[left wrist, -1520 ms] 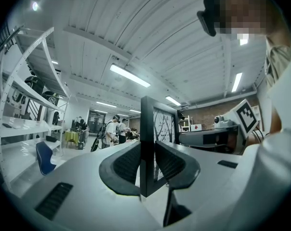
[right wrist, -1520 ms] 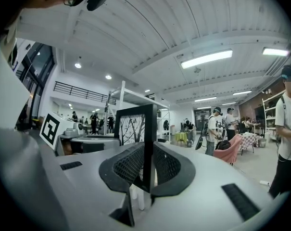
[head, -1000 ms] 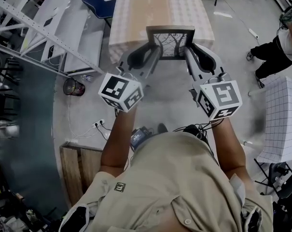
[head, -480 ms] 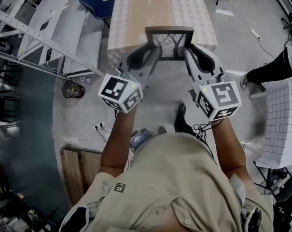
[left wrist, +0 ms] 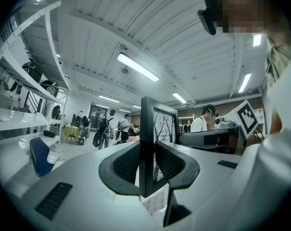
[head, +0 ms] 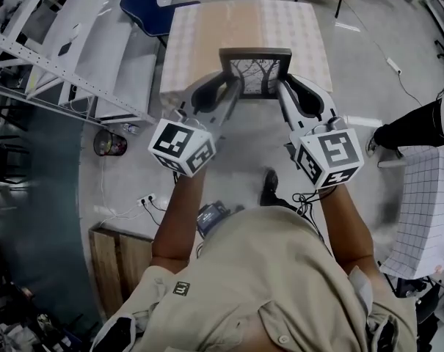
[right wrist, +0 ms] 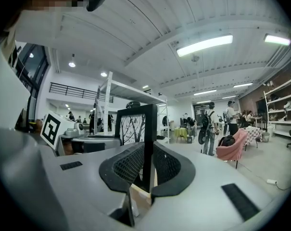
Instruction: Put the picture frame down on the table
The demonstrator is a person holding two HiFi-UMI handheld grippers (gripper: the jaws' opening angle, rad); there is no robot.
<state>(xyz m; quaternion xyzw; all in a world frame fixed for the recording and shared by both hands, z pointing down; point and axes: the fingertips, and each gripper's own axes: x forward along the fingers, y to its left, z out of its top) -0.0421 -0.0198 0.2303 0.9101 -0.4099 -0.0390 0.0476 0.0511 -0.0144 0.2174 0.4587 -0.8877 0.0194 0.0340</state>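
Grey left gripper (head: 235,88) clamps the picture frame's (head: 255,70) left edge; right gripper (head: 282,86) clamps its right edge. Frame upright, spanning both jaw pairs, neither hand nearer. Gripper views show pads biting the edges. Only the head view shows the table (head: 207,35) under the frame; set-down likely straight down.

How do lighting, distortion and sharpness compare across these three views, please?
Head view: dim, cool-toned, edges bowed, yet the picture frame and checked table read crisply. Left gripper view: strong fisheye with black corners, a blown-out ceiling lamp, the near fingers slightly soft. Right gripper view: the same fisheye and vignette, bright strip lamps overhead, frame edge sharp.
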